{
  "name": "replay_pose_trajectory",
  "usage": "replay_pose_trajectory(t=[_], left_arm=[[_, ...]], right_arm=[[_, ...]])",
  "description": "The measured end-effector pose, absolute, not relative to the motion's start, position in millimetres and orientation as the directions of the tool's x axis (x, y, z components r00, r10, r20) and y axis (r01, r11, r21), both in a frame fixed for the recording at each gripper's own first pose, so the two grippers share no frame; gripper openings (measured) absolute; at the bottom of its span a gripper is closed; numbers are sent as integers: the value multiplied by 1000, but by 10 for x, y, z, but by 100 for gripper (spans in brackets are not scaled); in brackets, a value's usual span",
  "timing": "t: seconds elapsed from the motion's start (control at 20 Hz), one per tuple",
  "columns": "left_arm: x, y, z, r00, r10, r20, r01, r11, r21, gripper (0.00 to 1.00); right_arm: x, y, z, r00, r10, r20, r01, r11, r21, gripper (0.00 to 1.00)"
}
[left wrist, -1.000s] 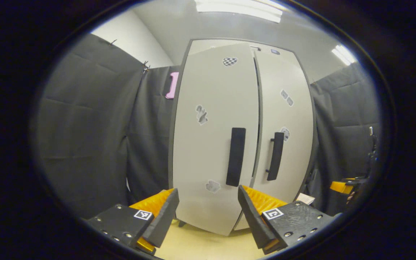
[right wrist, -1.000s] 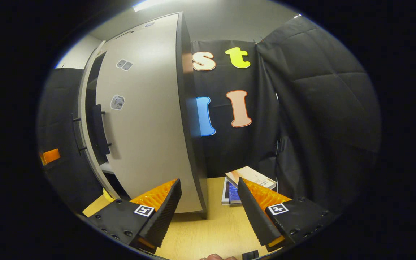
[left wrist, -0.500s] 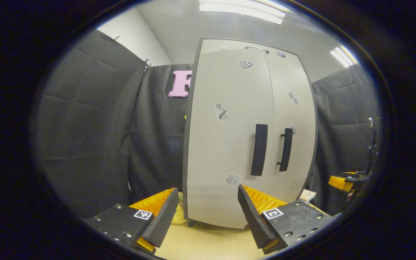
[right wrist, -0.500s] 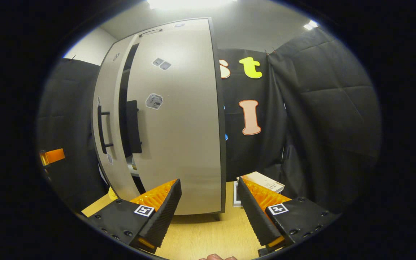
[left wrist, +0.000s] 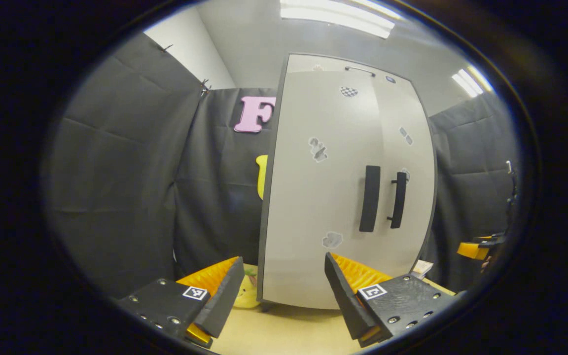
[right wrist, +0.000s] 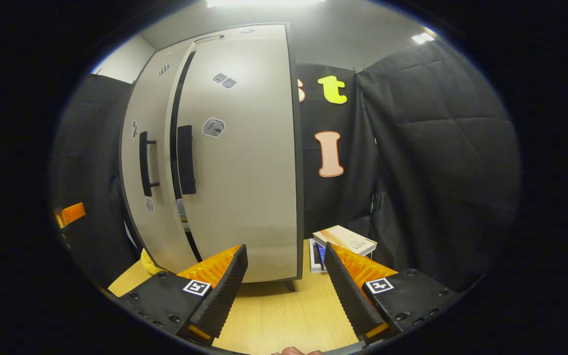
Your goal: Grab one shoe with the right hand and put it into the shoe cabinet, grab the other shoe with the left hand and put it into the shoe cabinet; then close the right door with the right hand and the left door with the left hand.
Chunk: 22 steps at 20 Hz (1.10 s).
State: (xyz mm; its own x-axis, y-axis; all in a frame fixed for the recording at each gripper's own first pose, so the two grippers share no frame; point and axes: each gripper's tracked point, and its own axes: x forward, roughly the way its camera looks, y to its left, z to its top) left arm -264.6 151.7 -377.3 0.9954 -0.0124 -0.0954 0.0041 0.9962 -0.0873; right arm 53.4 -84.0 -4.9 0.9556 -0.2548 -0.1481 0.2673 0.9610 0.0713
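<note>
Fingers (left wrist: pixel 225 291) spread, shoe cabinet (left wrist: pixel 348 197) ahead

A: What sort of place is this?

B: A recording booth, a staged set and not a home. Quilted black cloth (right wrist: pixel 442 148) hangs as walls on every side.

A: And the furniture?

B: A pale cabinet (left wrist: pixel 348 197) stands on a wooden worktop (right wrist: pixel 284 315), with small printed markers (left wrist: pixel 348 91) stuck on its doors. Strip lights (left wrist: pixel 336 14) run across a plain ceiling. Some books (right wrist: pixel 345 240) lie beside it.
</note>
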Motion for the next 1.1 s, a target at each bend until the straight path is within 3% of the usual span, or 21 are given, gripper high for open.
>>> replay_pose_trajectory(t=[0.55, 1.1], left_arm=[[-2427, 1195, -4044, 994, -57, -91, 50, 995, -85, 94], [-2605, 971, -4159, 984, -101, -145, 97, 995, -30, 93]], right_arm=[[560, -1003, 223, 946, -300, -122, 308, 950, 49, 98], [558, -859, 120, 960, -238, -148, 245, 969, 28, 98]])
